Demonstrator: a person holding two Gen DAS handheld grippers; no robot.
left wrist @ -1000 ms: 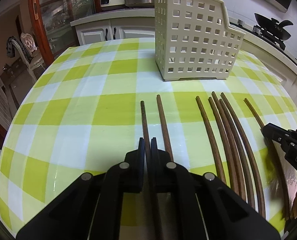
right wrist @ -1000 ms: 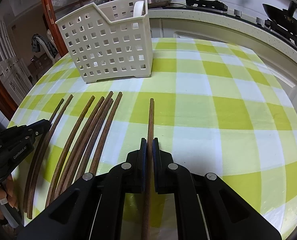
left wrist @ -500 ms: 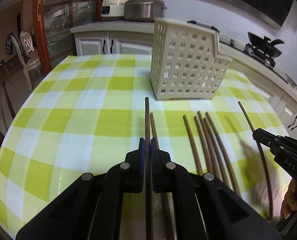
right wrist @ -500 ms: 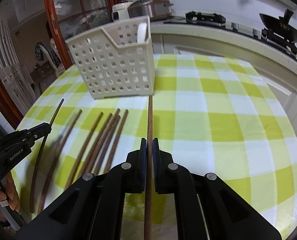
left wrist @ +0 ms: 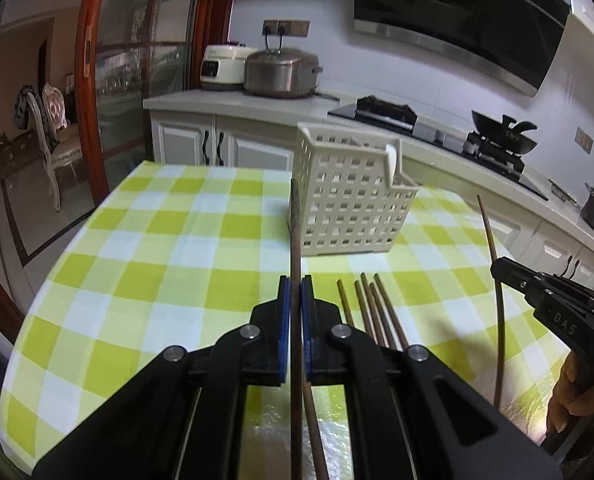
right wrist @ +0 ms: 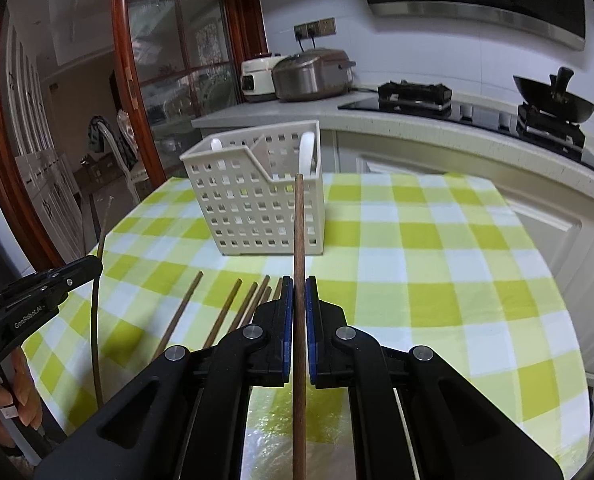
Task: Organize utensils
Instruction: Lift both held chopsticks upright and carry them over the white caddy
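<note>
My left gripper [left wrist: 295,280] is shut on one brown chopstick [left wrist: 295,232], held above the table, its tip toward the left edge of the cream perforated basket [left wrist: 349,204]. My right gripper [right wrist: 299,280] is shut on a second chopstick [right wrist: 299,220], whose tip overlaps the basket [right wrist: 257,200] front. Several loose chopsticks [left wrist: 371,312] lie on the checked cloth between the two grippers, also seen as loose chopsticks [right wrist: 225,312] in the right wrist view. Each view shows the other gripper at its edge: right gripper [left wrist: 497,267], left gripper [right wrist: 95,266].
The round table [left wrist: 157,248] with its green checked cloth drops off at left and near edges. Behind it runs a counter with a steel pot [left wrist: 281,74], a rice cooker [left wrist: 223,64] and a stove with a wok [right wrist: 553,96]. A chair [left wrist: 53,128] stands beyond the glass door.
Both grippers have risen off the table, each carrying its chopstick up with it. The views have tilted up, so the basket sits lower and the kitchen wall shows.
</note>
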